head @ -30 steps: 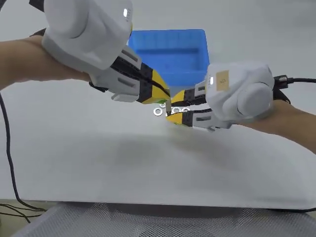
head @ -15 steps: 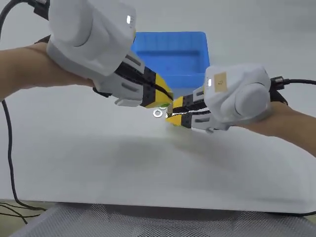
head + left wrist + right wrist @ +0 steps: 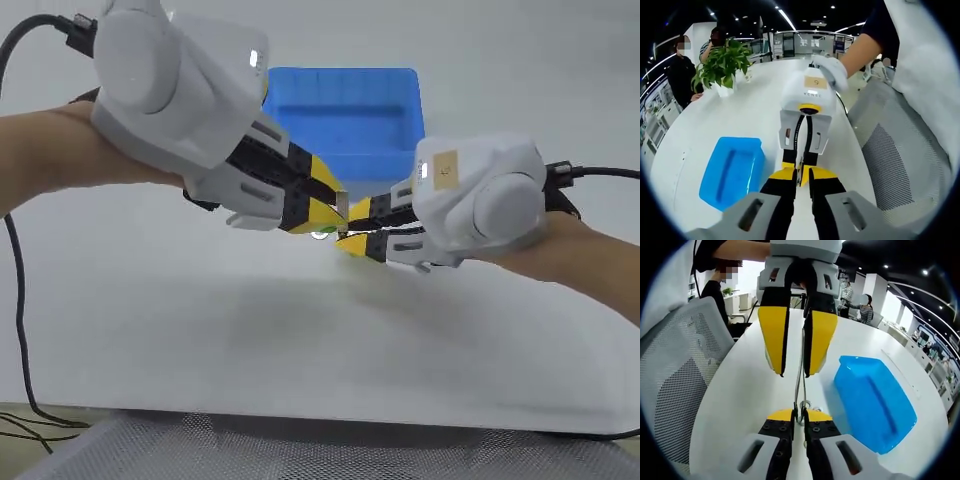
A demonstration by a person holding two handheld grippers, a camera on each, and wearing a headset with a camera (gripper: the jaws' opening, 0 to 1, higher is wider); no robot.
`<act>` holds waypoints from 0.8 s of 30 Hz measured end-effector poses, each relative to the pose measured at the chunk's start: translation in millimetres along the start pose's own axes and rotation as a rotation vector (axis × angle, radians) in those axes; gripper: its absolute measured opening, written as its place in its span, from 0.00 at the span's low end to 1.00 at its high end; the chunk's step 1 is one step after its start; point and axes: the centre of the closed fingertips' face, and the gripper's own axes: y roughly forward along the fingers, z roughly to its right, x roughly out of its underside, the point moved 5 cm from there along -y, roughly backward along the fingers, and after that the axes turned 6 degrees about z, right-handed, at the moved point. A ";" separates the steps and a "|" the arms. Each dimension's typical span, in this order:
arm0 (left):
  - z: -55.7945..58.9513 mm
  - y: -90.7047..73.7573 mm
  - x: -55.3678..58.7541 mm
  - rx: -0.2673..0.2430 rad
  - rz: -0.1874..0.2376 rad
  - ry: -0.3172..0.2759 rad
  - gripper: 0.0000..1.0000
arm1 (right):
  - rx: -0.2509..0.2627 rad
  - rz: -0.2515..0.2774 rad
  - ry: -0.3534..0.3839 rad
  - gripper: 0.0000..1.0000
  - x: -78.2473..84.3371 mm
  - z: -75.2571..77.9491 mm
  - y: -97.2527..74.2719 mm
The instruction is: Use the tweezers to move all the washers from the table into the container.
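Observation:
The thin metal tweezers (image 3: 801, 371) run between the two grippers, which face each other tip to tip. My left gripper (image 3: 328, 203) comes in from the left and is shut on the tweezers' upper part. My right gripper (image 3: 352, 236) is shut on their lower end, just above the white table (image 3: 250, 320). A washer (image 3: 319, 233) lies on the table under the yellow tips, mostly hidden, and washers (image 3: 808, 404) show by the right jaws. The blue container (image 3: 350, 110) stands just behind. From the left gripper (image 3: 800, 176) I see the tweezers (image 3: 801, 162) edge-on.
A black cable (image 3: 15, 300) hangs down at the left table edge. A mesh chair (image 3: 300, 450) sits below the near edge. A potted plant (image 3: 722, 65) stands at the table's far end, with people beyond it. The blue container (image 3: 732, 170) sits left of the jaws.
My right gripper's jaws, open a second ago, have closed on the tweezers. The left gripper has shifted slightly down and now covers most of the washers.

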 end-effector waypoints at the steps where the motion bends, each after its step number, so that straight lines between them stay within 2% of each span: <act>1: -0.6 -0.6 0.5 -0.005 0.002 0.000 0.17 | 0.000 0.000 0.000 0.08 0.3 0.4 0.0; 9: -3.4 -7.4 -0.3 -0.053 0.027 0.003 0.24 | 0.005 0.001 0.006 0.08 -0.4 0.9 -1.1; 16: -2.7 -22.4 0.7 -0.161 0.104 -0.026 0.33 | 0.010 0.008 0.009 0.08 -9.3 0.9 -8.0; 20: 0.4 -32.8 2.7 -0.223 0.155 -0.065 0.36 | 0.016 0.009 -0.008 0.08 -16.4 1.2 -13.3; 22: 2.3 -40.3 3.3 -0.270 0.185 -0.070 0.40 | 0.016 0.009 -0.011 0.08 -20.0 1.7 -15.7; 24: 4.3 -44.6 3.7 -0.294 0.196 -0.075 0.45 | 0.016 0.011 -0.015 0.08 -24.5 1.7 -18.6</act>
